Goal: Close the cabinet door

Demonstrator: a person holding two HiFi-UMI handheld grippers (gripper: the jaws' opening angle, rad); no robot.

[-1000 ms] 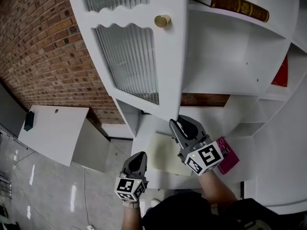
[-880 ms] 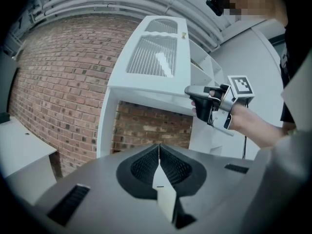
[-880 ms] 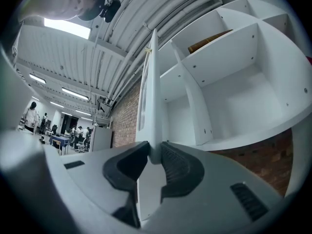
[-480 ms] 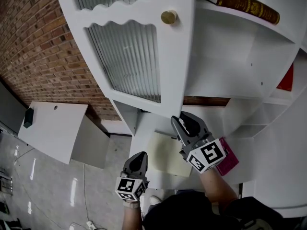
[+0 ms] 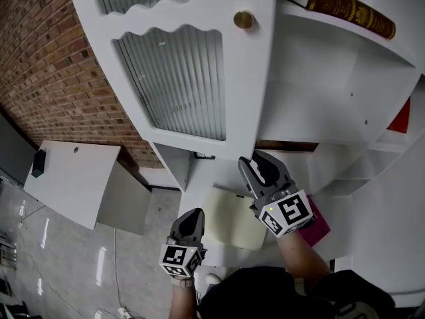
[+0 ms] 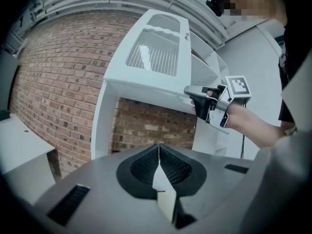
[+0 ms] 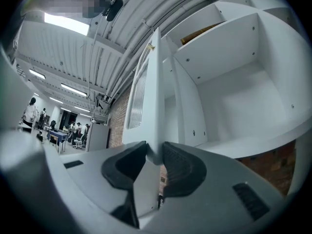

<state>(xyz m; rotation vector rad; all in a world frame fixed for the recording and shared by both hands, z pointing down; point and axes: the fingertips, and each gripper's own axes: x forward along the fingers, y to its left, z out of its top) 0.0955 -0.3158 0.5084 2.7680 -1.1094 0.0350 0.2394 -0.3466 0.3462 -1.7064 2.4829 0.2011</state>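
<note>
Cabinet door ajar; book spine lettering illegible

Even, bright indoor light filled the head view. The white cabinet door read clean, with only soft shadow beneath it, and the glossy floor carried streaks of glare. In the right gripper view a ceiling light panel was blown out to white. The left gripper view was dimmer and cooler, its brick wall muted. Both gripper views bent straight lines strongly and fell to black at the corners. The left tongs and right tongs, close to the lens, looked slightly soft.
</note>
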